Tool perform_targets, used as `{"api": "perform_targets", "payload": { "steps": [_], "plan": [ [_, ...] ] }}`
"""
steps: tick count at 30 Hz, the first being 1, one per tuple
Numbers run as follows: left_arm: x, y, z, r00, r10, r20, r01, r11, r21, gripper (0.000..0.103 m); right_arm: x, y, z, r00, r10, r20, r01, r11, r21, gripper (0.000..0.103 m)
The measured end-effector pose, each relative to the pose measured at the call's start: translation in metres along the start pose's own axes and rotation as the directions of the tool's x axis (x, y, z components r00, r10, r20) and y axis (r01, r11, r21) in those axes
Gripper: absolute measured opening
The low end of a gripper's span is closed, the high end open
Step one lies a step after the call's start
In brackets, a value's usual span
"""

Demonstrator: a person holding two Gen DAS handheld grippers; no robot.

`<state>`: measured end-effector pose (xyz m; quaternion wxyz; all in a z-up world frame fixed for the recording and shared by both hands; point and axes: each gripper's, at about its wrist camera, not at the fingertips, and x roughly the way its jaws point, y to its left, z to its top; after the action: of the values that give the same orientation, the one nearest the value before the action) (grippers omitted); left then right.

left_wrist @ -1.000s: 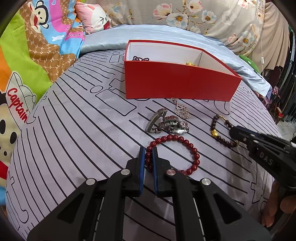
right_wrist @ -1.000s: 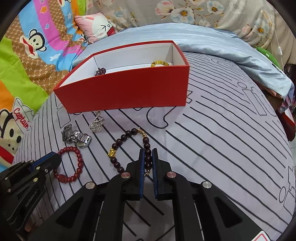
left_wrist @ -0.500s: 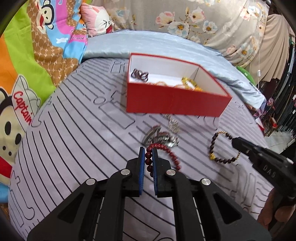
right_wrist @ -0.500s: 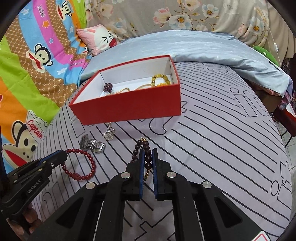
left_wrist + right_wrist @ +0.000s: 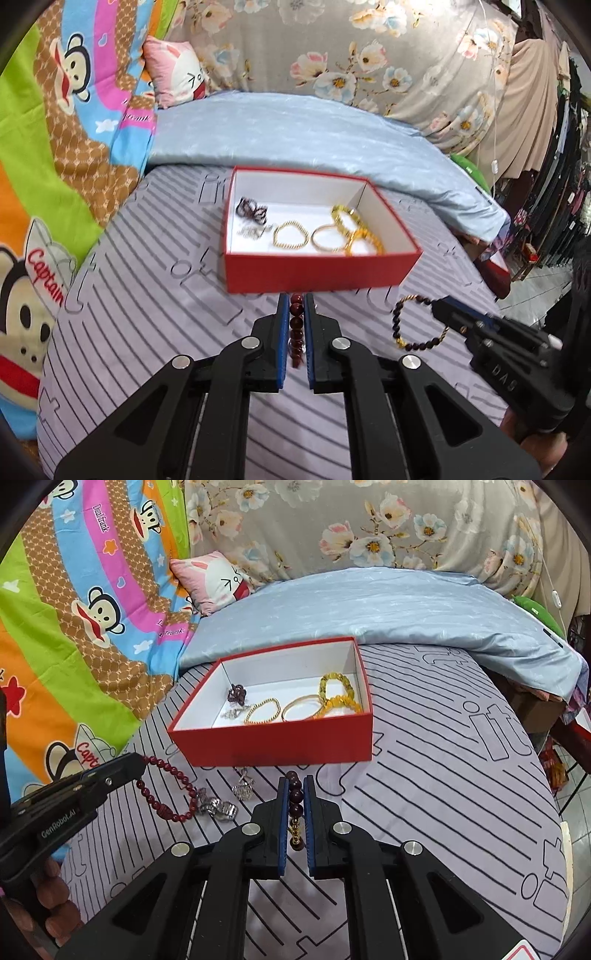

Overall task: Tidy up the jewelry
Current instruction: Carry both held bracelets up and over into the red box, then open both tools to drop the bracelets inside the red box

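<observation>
My left gripper (image 5: 294,300) is shut on a red bead bracelet (image 5: 296,323), which hangs above the striped bedsheet; the right wrist view shows its loop (image 5: 149,797) dangling from the left gripper (image 5: 136,762). My right gripper (image 5: 295,781) is shut on a dark brown bracelet with gold beads (image 5: 295,797), and its loop (image 5: 394,321) hangs from the right gripper (image 5: 439,308). Just beyond both stands an open red box (image 5: 277,746), (image 5: 314,275) holding gold and yellow bracelets (image 5: 299,707) and a dark purple piece (image 5: 236,694).
A silver watch band (image 5: 218,808) and a silver pendant (image 5: 243,788) lie on the sheet in front of the box. A blue quilt (image 5: 388,605) and a pink pillow (image 5: 218,579) lie behind it. The bed's edge drops off at the right.
Both grippers have risen, lifting the red and the dark bracelet off the sheet. The views tipped so that the inside of the box now shows.
</observation>
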<state>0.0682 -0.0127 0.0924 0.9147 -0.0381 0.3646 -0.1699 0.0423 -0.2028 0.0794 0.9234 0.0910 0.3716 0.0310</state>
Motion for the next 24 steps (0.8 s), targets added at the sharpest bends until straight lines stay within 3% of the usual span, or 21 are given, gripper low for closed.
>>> {"api": "perform_targets", "payload": {
  "steps": [12,18,24],
  "plan": [
    [0.012,-0.012,0.073,0.995,-0.012,0.098,0.008,0.999,0.045,0.008,0.012,0.008,0.067,0.997,0.034,0.073,-0.03,0.998,-0.051,0.007],
    [0.046,-0.008,0.097,0.997,-0.028,0.078,0.026,0.999,0.028,0.008,0.044,0.011,0.096,0.997,0.052,0.059,-0.048,0.997,-0.061,0.007],
    [0.086,0.003,0.1,0.999,-0.038,0.019,0.038,0.999,0.0,0.008,0.089,0.015,0.108,0.997,0.074,0.005,-0.074,0.996,-0.052,0.007]
  ]
}}
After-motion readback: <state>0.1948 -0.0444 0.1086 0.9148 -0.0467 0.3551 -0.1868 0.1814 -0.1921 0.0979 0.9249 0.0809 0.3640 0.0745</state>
